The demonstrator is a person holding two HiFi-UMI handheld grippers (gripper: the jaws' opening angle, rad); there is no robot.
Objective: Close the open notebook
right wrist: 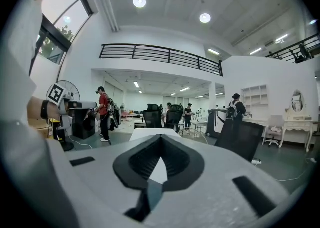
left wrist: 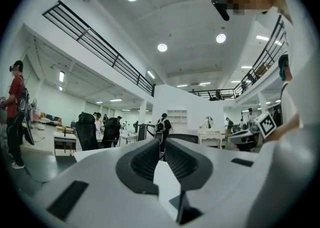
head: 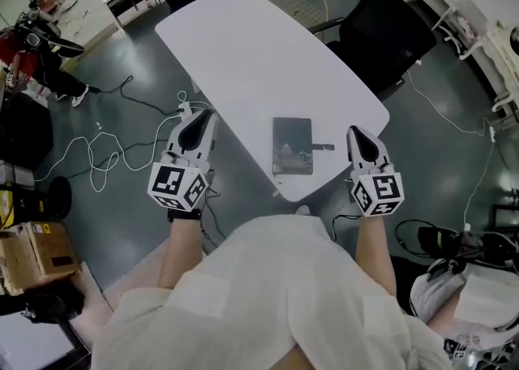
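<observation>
white shirt (head: 268, 295) of the person fills the bottom of the head view, with a forearm running out to each gripper. notebook (head: 293, 146) lies flat and closed, dark cover up, on the white tabletop (head: 243, 52), close to its near edge. nothing touches it. a small dark tab (head: 323, 148) sticks out from its right side.

left gripper (head: 199, 115) sits just off the tabletop's left edge, well apart from the notebook. jaws nearly together, only a sliver of gap, nothing between them. it points level across the room in the left gripper view.

right gripper (head: 357, 131) is near the notebook's right side, tips about at the tabletop's near right edge, not touching the notebook. jaws fully together, empty.

marker cube (head: 178, 184) on the left and marker cube (head: 378, 192) on the right both face the head camera.

further out: black office chair (head: 385, 36) past the tabletop's right side, white cables (head: 105, 149) looped on the grey floor (head: 138, 222) to the left, cardboard box (head: 36, 251) at far left.
</observation>
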